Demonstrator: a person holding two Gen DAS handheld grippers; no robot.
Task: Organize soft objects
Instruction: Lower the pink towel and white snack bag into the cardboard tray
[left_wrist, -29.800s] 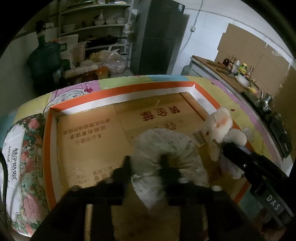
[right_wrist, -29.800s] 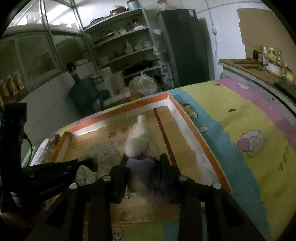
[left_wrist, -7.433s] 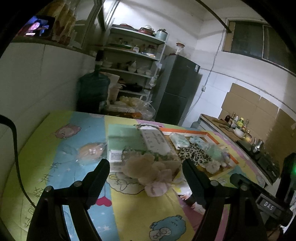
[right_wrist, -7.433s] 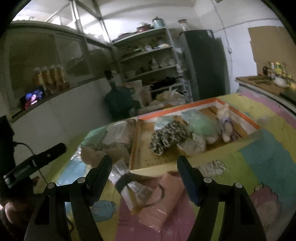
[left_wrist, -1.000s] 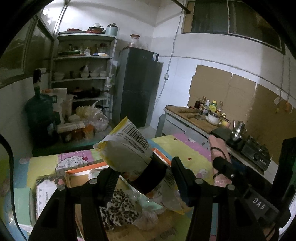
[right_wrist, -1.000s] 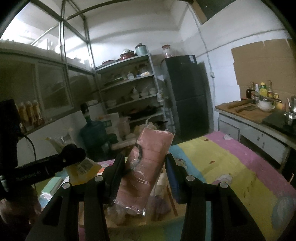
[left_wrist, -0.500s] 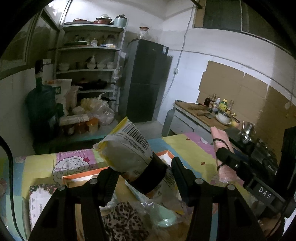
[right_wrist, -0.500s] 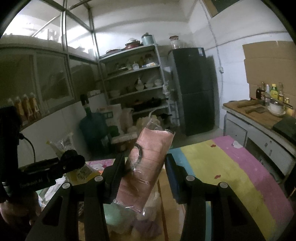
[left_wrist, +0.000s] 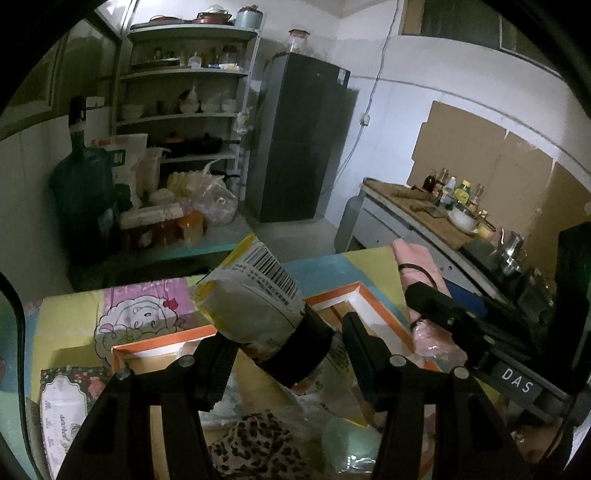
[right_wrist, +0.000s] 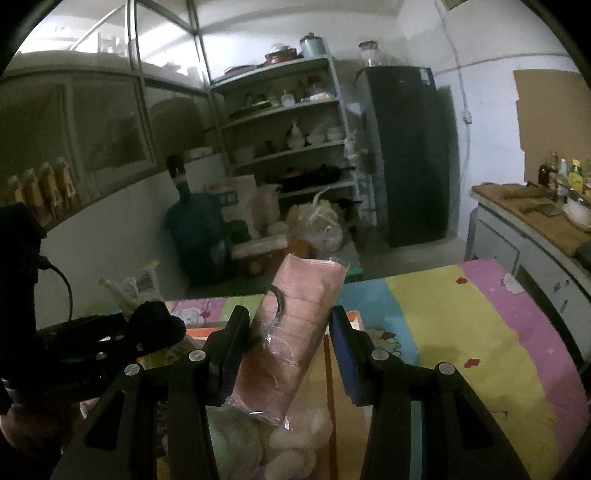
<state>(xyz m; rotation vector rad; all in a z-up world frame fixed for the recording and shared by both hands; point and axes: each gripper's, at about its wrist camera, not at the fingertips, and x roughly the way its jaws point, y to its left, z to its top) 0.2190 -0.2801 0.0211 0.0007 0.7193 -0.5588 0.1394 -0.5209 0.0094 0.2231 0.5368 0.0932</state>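
Note:
My left gripper (left_wrist: 286, 338) is shut on a yellow-and-white plastic packet with a barcode (left_wrist: 255, 295) and holds it above the orange-rimmed cardboard box (left_wrist: 354, 291). My right gripper (right_wrist: 286, 343) is shut on a clear packet of pink face masks (right_wrist: 295, 325), also above the box; that packet shows in the left wrist view (left_wrist: 417, 266). In the box lie a leopard-print soft item (left_wrist: 258, 446), a pale green item (left_wrist: 347, 435) and a white plush (right_wrist: 295, 443).
The box sits on a cartoon-print sheet (right_wrist: 461, 332). A floral tissue pack (left_wrist: 62, 406) lies left of the box. Behind stand a water jug (left_wrist: 81, 199), shelves (left_wrist: 184, 122), a dark fridge (left_wrist: 299, 136) and a counter with bottles (left_wrist: 443, 206).
Both grippers have moved lower and closer to the box, each still holding its packet. The far rim of the box is now nearer in both views.

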